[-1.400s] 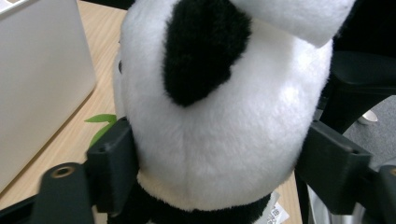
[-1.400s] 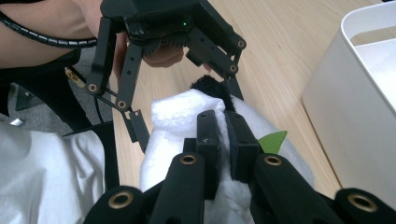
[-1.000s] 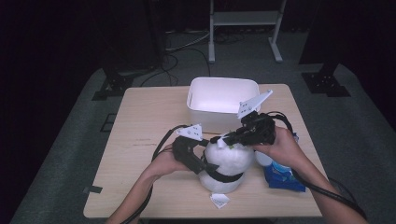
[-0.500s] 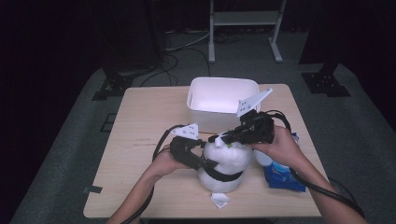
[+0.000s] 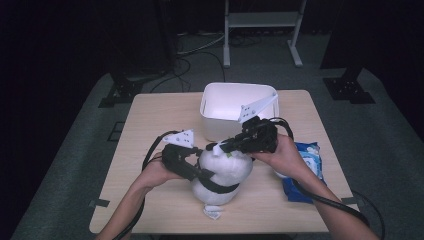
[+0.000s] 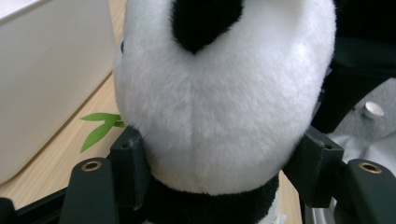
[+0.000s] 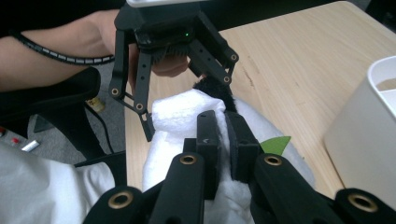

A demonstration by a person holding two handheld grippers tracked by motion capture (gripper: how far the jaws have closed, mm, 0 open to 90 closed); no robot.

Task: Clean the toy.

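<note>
On table: white bin (image 5: 215,122) beside panda plush (image 5: 222,172) | left tool (image 5: 200,172) clamps plush | right tool (image 5: 220,147) pinches plush

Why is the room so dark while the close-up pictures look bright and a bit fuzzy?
High view: light falls on the table, surroundings nearly black. Left gripper view: the plush panda sits very close, bright and soft-focused. Right gripper view: evenly lit, near jaws blurred.

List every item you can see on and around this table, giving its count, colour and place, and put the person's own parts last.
Plush panda: one, white and black, front centre of table, green leaf at its side.
Bin: one, white, behind the panda.
Wipes packet: one, blue, table's right edge.
Table: one, light wood.
Left gripper: one, black, closed on the panda's body.
Right gripper: one, black, pinching the panda's top.
Forearms: two, from the bottom edge.
</note>
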